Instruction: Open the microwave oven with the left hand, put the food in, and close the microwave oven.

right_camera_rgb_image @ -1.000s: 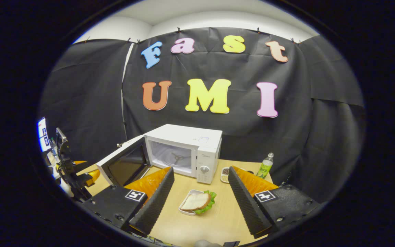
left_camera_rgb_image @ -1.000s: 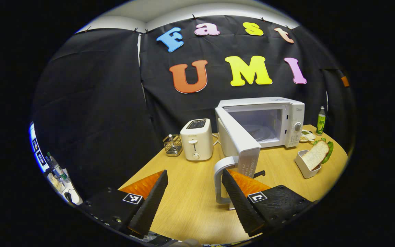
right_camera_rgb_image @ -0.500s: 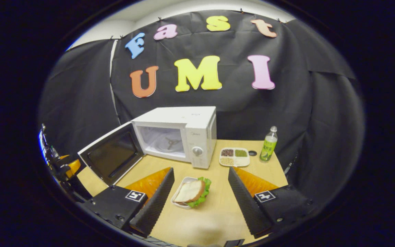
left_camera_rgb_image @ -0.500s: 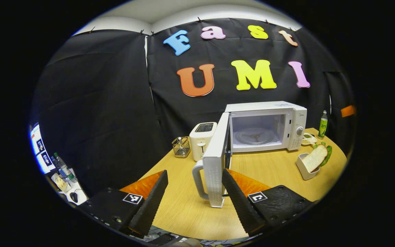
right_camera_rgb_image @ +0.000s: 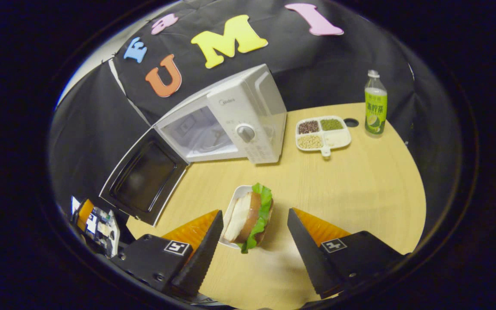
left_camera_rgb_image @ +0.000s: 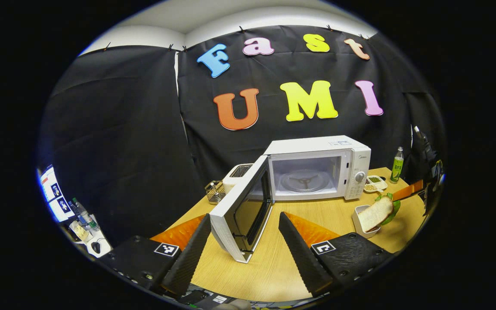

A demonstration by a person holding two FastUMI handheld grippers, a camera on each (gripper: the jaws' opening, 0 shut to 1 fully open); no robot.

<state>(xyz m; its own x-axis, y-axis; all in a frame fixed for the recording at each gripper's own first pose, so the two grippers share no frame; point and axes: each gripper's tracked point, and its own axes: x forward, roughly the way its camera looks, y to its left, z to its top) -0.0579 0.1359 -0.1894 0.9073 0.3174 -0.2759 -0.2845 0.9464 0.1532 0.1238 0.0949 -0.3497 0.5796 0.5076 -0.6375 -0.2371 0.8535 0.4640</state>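
Released since a second ago, door (left_camera_rgb_image: 241, 215) hangs wide off the spread, empty left gripper (left_camera_rgb_image: 244, 245) | right gripper (right_camera_rgb_image: 254, 241) has dipped, fingers parted and bracketing the sandwich (right_camera_rgb_image: 250, 215) in its white dish (right_camera_rgb_image: 233, 206) on the table (right_camera_rgb_image: 360, 189) | beyond, microwave (right_camera_rgb_image: 239, 120) cavity clear: loading looks next.
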